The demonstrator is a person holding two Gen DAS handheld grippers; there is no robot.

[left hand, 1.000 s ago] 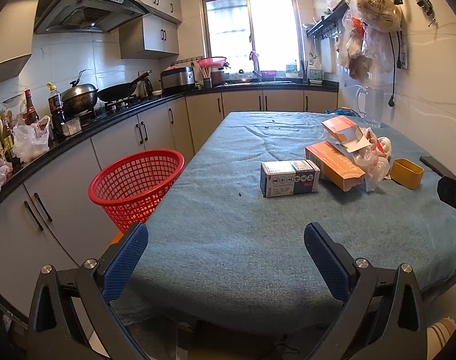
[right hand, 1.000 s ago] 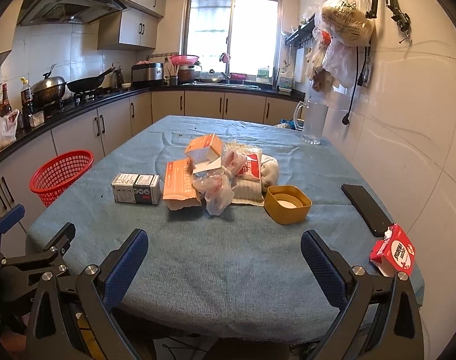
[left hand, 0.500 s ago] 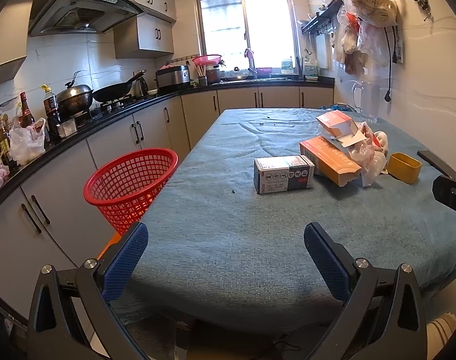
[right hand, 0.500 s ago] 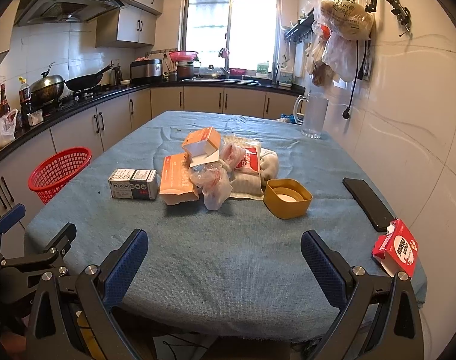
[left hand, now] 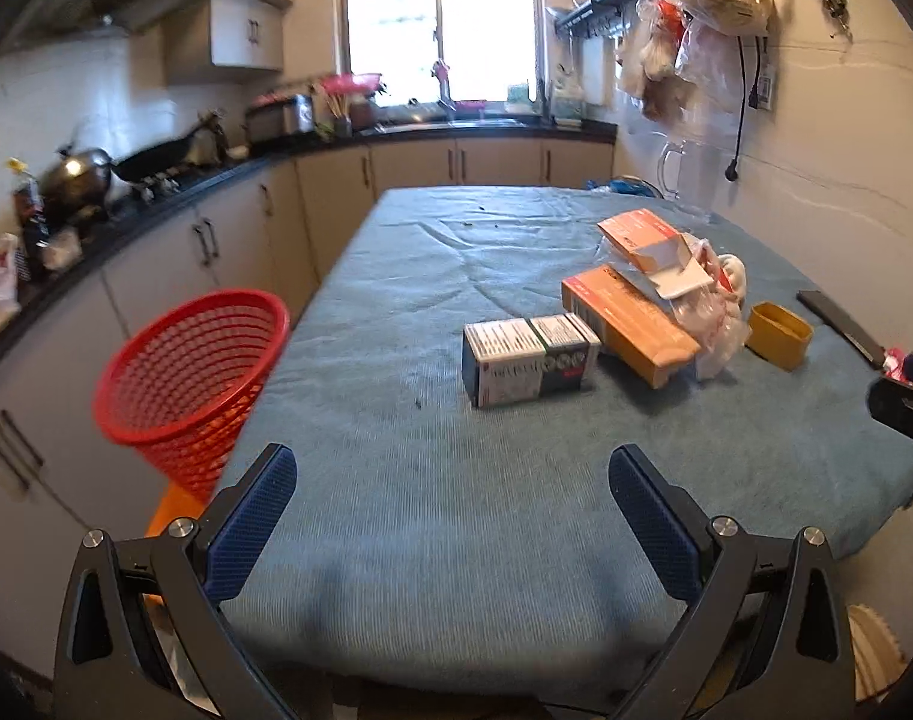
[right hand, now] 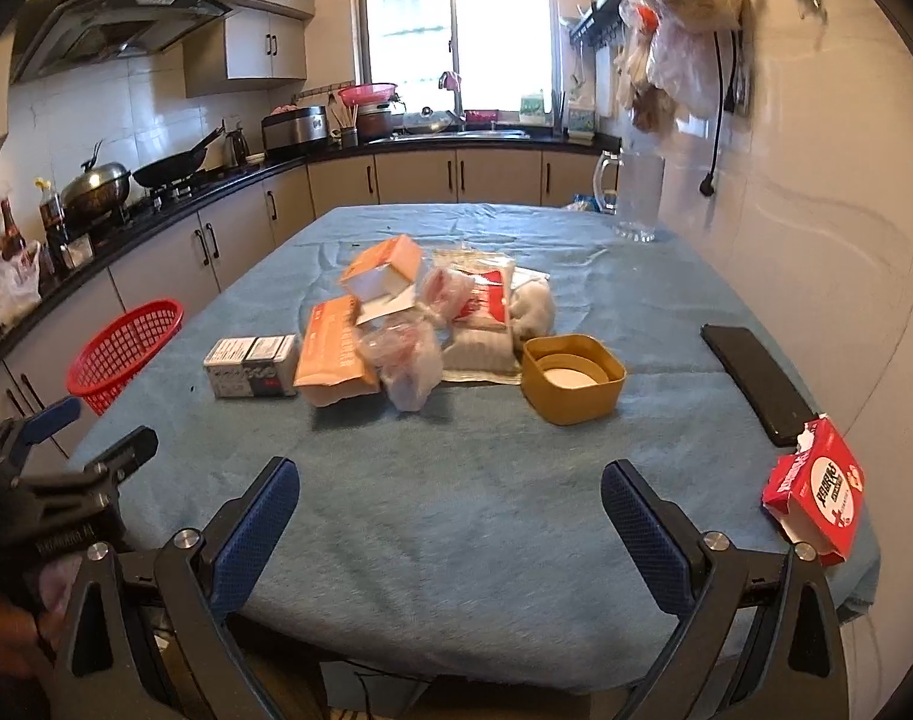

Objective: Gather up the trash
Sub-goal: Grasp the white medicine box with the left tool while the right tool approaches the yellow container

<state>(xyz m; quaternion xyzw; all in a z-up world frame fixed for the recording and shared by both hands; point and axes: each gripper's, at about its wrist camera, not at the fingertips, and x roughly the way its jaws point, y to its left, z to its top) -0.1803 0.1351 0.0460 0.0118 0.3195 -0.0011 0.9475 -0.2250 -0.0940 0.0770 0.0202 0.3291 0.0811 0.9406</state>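
Observation:
Trash lies on the blue-clothed table (left hand: 456, 510): a white and dark carton (left hand: 531, 358) (right hand: 251, 366), a long orange box (left hand: 627, 323) (right hand: 334, 349), an opened orange box (left hand: 648, 246) (right hand: 382, 270), crumpled plastic bags (right hand: 408, 360) and a torn red box (right hand: 816, 495) at the right edge. A red mesh basket (left hand: 192, 369) (right hand: 123, 351) stands beside the table's left edge. My left gripper (left hand: 453, 516) is open over the near table edge, holding nothing. My right gripper (right hand: 450, 516) is open too, short of the pile.
A yellow tub (right hand: 571, 377) and a black phone (right hand: 756, 381) rest right of the pile, and a clear jug (right hand: 636, 195) stands at the far end. Kitchen counters with pans (right hand: 174, 171) run along the left and back. Plastic bags (left hand: 714, 0) hang on the right wall.
Both grippers have moved forward toward the table, so the pile and the basket look nearer. Both stayed open and empty.

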